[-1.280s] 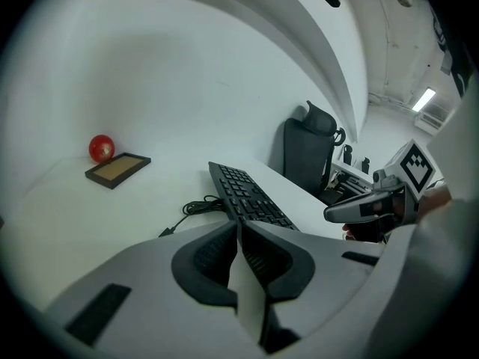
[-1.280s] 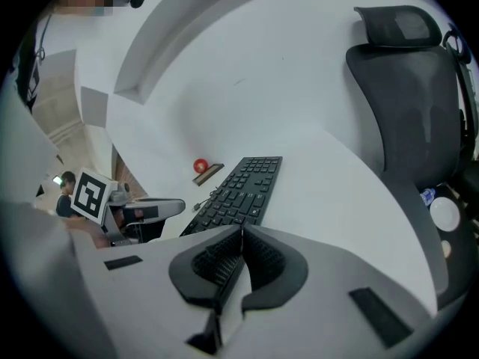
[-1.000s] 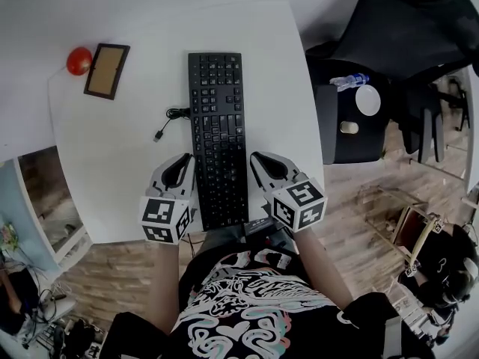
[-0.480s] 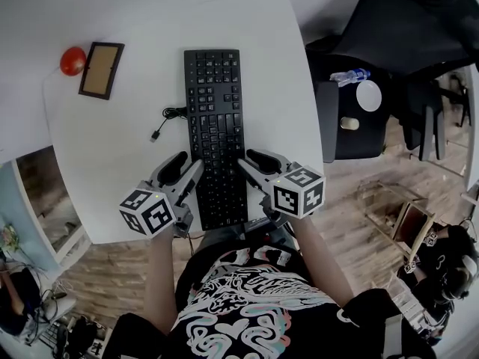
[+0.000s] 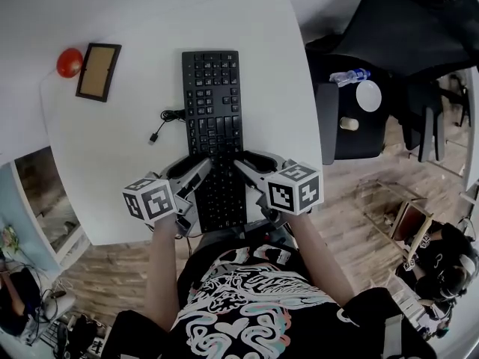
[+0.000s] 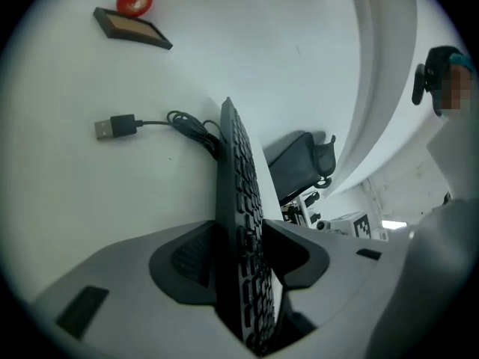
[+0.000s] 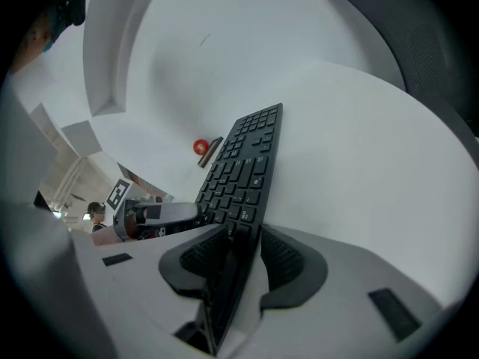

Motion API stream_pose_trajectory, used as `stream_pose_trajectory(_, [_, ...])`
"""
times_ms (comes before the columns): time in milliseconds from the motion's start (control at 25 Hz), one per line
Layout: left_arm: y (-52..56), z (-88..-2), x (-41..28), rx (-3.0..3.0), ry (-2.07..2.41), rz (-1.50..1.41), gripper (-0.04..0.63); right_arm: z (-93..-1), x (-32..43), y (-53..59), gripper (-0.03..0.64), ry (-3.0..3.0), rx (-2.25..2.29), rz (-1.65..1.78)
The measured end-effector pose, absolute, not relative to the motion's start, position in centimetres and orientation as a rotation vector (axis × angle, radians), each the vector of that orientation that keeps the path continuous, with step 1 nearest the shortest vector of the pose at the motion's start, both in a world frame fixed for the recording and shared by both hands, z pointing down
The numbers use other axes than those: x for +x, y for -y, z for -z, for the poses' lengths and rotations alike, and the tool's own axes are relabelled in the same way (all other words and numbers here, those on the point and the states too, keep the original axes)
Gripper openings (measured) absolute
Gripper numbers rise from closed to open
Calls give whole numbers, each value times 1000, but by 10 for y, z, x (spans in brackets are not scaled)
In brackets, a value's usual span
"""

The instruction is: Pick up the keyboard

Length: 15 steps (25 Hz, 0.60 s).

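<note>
**Almost time to lift**

Far on the left, a red ball and a brown frame lie well apart from our work. Next to them the cable curls on the white table. Its plug is free, so we think it will not tug.

A second ago both tongs were clenched shut and lay beside the keyboard. Now we have rolled them onto their sides. The left gripper has its jaws opening, and the left long edge of the keyboard sits between them. The pads do not squeeze it yet. The keyboard lies flat in the middle of the table, pointing away from us. The right gripper does the same on the right long edge. Its jaws are opening with the edge between them, and we see no squeeze yet.

So we think the next job is to close both and lift together, keeping the keyboard level.

The keyboard's near end sits close to the table's near edge, by our body. On the right a black seat stands apart from the table. Nothing is above the keyboard, so there is room to go up.
</note>
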<state>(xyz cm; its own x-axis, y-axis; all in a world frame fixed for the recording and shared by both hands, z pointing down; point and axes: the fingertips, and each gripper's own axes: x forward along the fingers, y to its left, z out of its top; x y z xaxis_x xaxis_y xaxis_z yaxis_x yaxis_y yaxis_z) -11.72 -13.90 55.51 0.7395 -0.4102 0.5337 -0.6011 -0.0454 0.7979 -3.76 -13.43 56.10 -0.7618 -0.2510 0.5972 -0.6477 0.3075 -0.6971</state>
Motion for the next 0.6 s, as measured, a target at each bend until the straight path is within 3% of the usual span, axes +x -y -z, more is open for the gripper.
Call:
stream_pose_trajectory(280, [144,-548,-114,1539,637,92,105,-562,-38,136,137,2198,789,-1500])
stream_pose_trajectory(600, [144,-529,-110,1573,533,247,101,-555,-38,137,137,2230,770,-1589])
